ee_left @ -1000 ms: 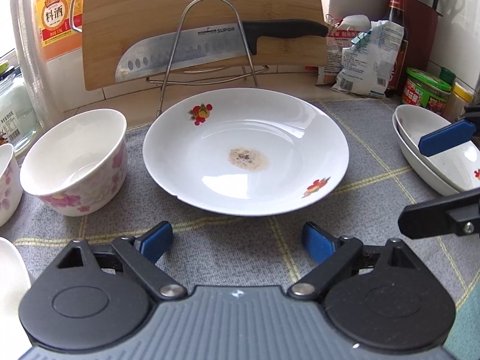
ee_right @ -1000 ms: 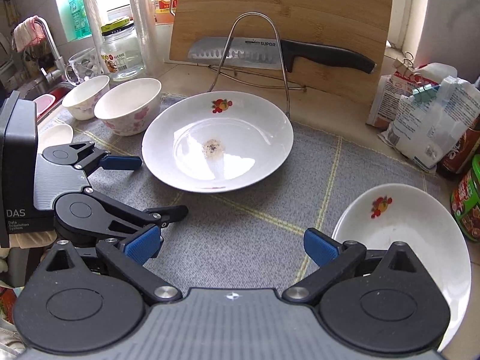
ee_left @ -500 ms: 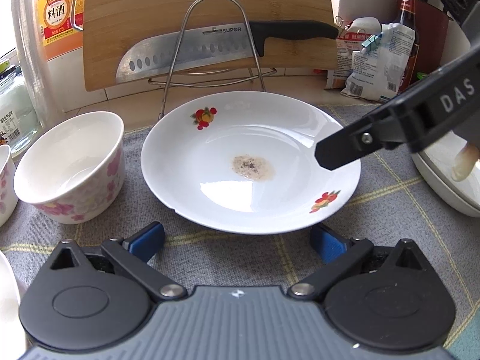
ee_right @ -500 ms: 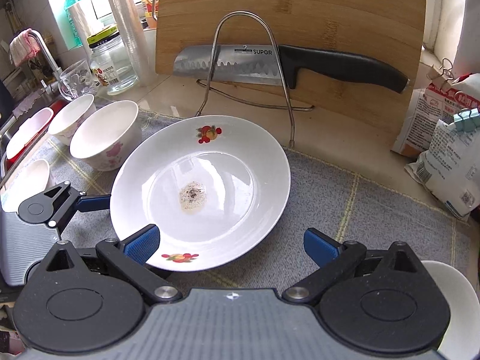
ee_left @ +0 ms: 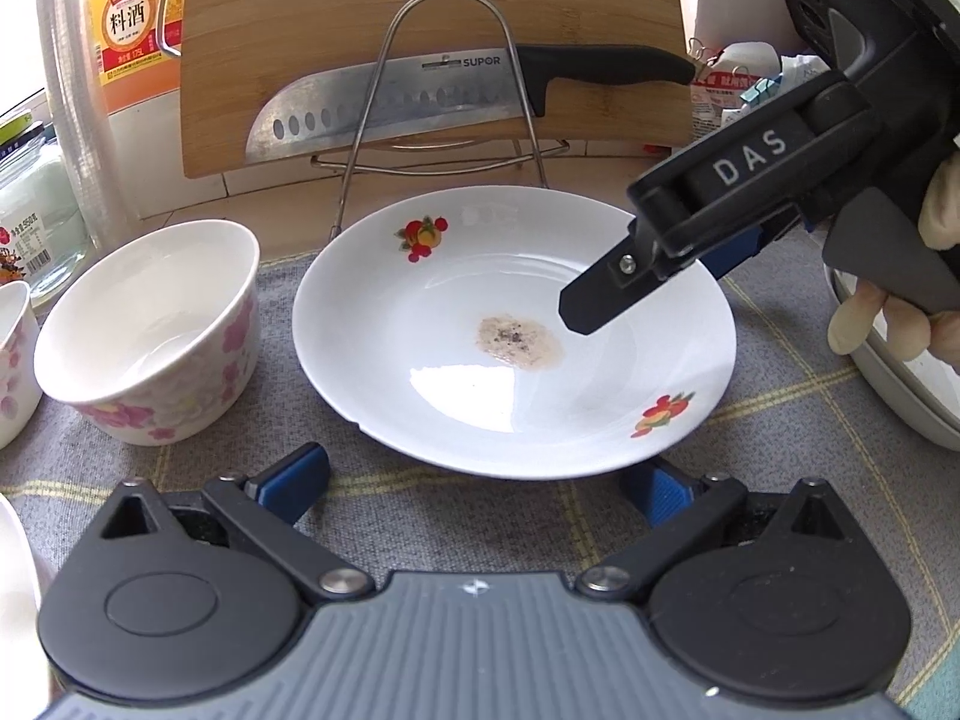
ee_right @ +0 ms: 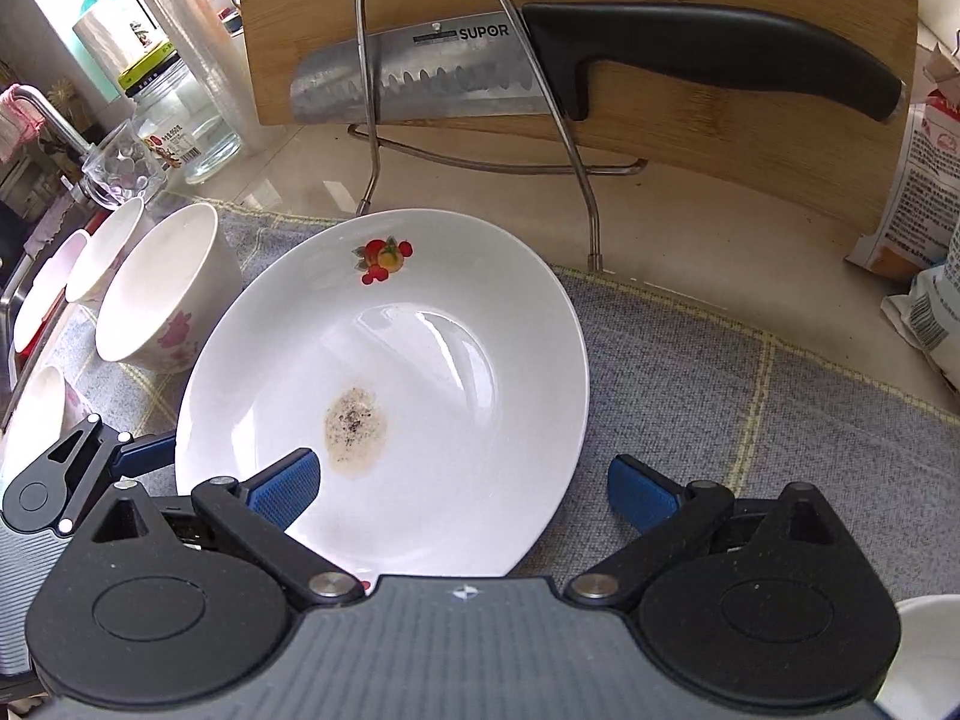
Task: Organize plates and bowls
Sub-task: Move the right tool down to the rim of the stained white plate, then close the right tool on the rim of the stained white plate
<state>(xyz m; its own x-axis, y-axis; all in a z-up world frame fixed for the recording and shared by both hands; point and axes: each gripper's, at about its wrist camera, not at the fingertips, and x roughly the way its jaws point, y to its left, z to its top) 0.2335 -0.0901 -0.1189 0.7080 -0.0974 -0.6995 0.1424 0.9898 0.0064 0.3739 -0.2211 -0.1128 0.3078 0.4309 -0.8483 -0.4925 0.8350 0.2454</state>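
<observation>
Sorting has barely begun: your two wide-open tools, left tool [ee_left: 474,483] and right tool [ee_right: 462,489], bracket the stained plate [ee_left: 516,324], and the flowered bowls [ee_left: 147,324] sit unstacked.

In the left wrist view the right gripper [ee_left: 606,309] covers part of the plate's [ee_left: 480,408] far right rim, and the stacked dishes [ee_left: 888,384] at the mat's [ee_left: 780,420] right edge are cut off. The bottle's [ee_left: 129,30] small print is illegible.

Black tongs [ee_left: 474,483] with blue pads [ee_left: 297,477], grey ribbed body, silver screws (white "DAS" lettering)
</observation>
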